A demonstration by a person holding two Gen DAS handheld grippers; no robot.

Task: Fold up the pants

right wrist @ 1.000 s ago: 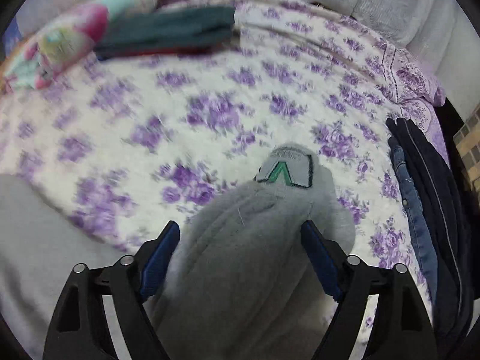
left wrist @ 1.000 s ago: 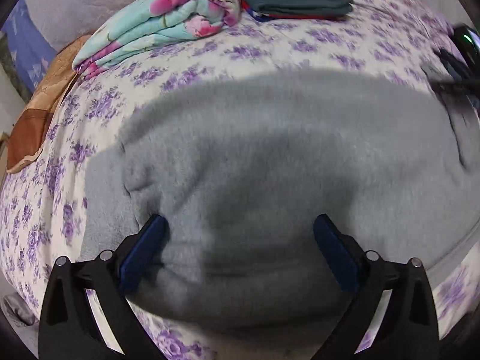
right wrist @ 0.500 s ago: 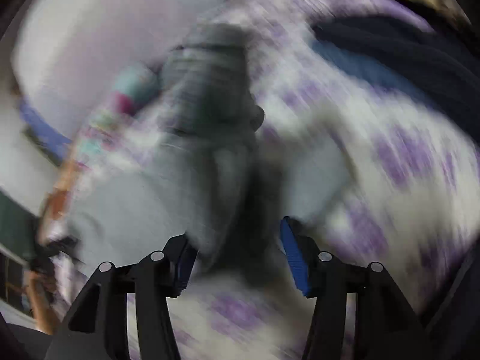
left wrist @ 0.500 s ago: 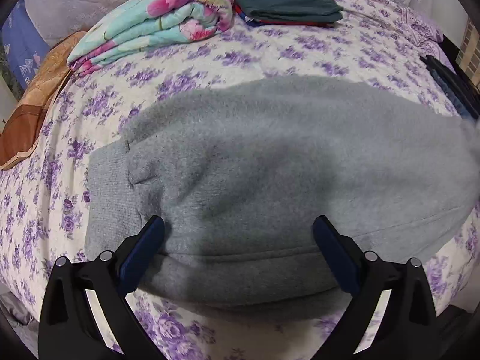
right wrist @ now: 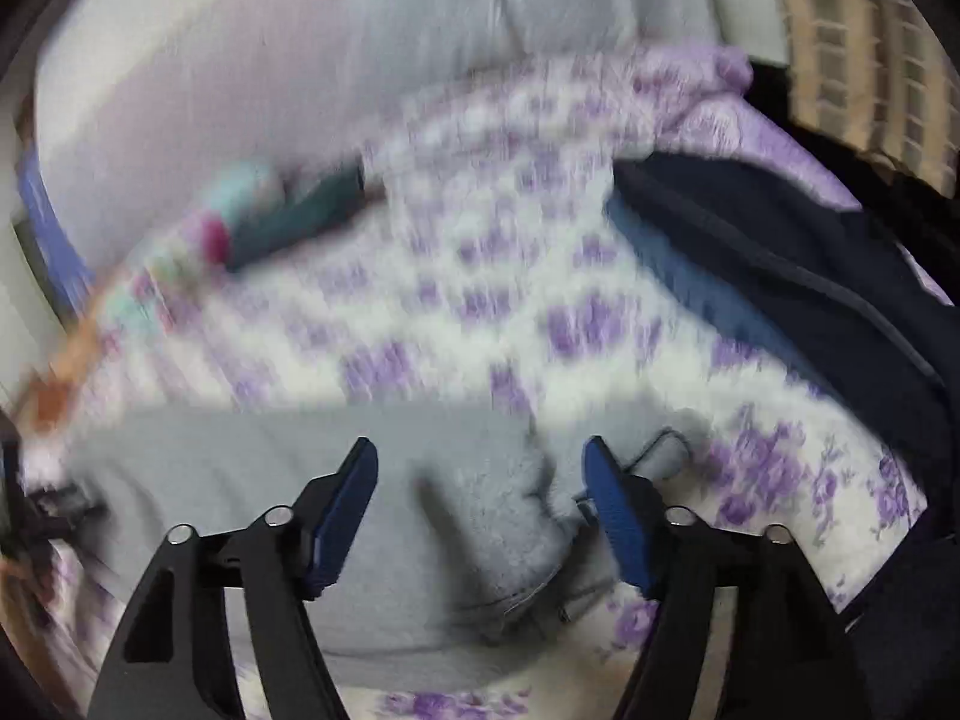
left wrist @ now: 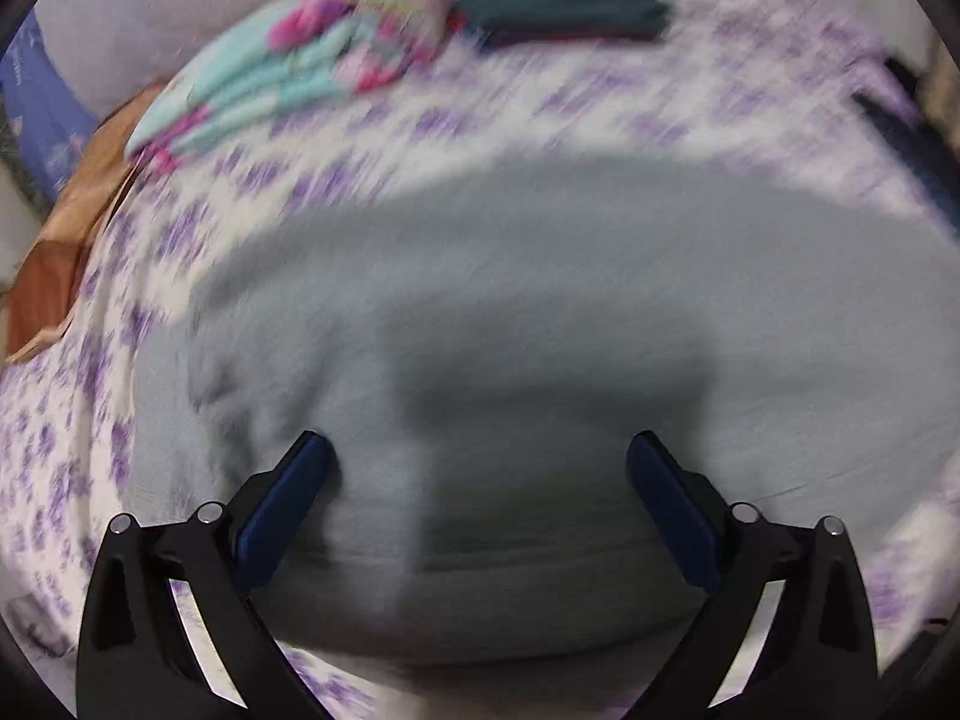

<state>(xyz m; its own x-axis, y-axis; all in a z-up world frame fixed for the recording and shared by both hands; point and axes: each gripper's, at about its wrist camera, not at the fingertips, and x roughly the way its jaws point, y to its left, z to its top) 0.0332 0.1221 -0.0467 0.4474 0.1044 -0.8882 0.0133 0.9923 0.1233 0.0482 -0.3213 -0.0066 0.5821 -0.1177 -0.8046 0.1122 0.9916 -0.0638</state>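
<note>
Your left claw (left wrist: 477, 450) gapes wide over the grey pants (left wrist: 540, 312), gripping nothing, its blue pads (left wrist: 282, 504) low against the fleece. Your right claw (right wrist: 480, 459) is also open and empty, above the pants' (right wrist: 360, 480) bunched end. They lie spread soft and fuzzy on the purple-flowered bed (left wrist: 600, 102), near a folded floral quilt (left wrist: 312, 66).

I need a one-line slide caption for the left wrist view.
Open left tool over grey pants on the floral bedsheet.
</note>
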